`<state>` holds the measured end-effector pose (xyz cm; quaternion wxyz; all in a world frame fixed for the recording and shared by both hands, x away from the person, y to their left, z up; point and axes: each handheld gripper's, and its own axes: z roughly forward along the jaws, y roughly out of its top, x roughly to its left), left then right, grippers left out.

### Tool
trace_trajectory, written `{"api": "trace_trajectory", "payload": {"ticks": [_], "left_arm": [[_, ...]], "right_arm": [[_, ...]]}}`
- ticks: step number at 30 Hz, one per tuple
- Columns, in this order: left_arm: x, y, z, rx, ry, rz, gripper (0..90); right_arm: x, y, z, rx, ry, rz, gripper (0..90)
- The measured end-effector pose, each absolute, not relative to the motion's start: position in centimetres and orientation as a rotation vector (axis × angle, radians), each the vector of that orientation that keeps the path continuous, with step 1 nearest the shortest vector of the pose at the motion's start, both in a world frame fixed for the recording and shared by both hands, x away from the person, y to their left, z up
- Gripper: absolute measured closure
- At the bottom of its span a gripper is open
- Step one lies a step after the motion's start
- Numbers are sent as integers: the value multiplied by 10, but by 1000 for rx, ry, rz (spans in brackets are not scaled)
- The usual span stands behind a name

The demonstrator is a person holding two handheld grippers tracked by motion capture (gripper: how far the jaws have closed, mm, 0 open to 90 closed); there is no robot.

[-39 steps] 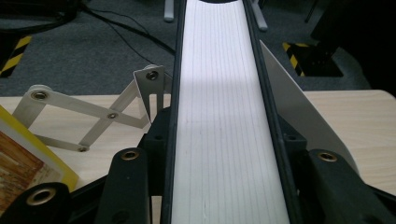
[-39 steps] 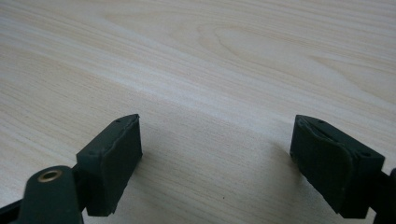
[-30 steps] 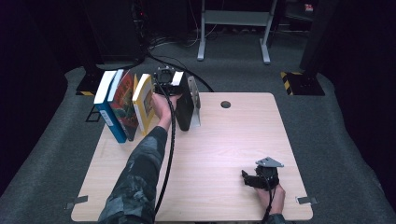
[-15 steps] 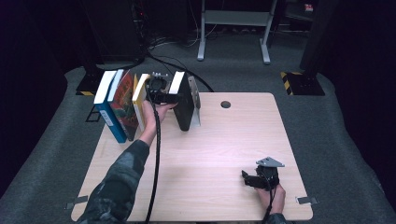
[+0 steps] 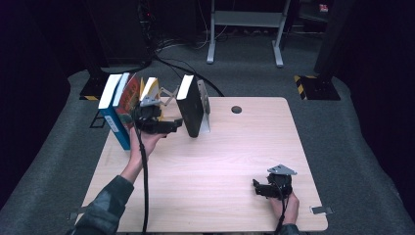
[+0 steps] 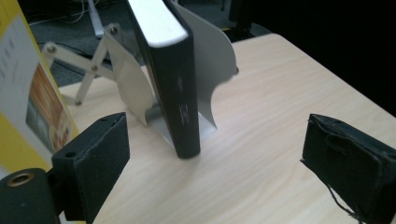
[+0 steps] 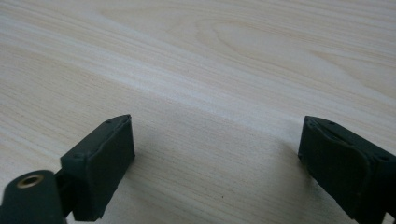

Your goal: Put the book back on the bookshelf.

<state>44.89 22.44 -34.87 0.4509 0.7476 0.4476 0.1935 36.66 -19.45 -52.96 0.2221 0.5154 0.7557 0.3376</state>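
we see the left gripper [image 5: 172,126] hanging over the far left part of the table [image 5: 230,161], its jaws spread wide and just opened further, nothing between them. the black book [image 6: 175,88] stands upright just ahead of it, free of the pads, leaning against the grey metal bookend [image 6: 212,70] (a folding one, its hinged arms showing behind). a yellow book [image 6: 28,98] stands close at the gripper's left, beside a blue book [image 5: 111,115] in the row. the right gripper [image 5: 258,188] rests near the table's near right corner, jaws also apart and just widened, over bare wood.
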Motion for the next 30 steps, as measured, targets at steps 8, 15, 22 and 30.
{"api": "trace_trajectory", "payload": {"ticks": [8,15,22,30], "left_arm": [[406,237,-411,1978,1100,420,19],[377,247,-494,2106,1164,358,0],[368,245,-530,2122,1161,492,0],[367,245,-532,2099,1153,512,2]], "right_arm": [[368,-193,-531,1400,2140,915,0],[368,-192,-531,1405,2136,913,0],[365,-191,-531,1425,2116,896,0],[365,-193,-531,1417,2130,906,0]]}}
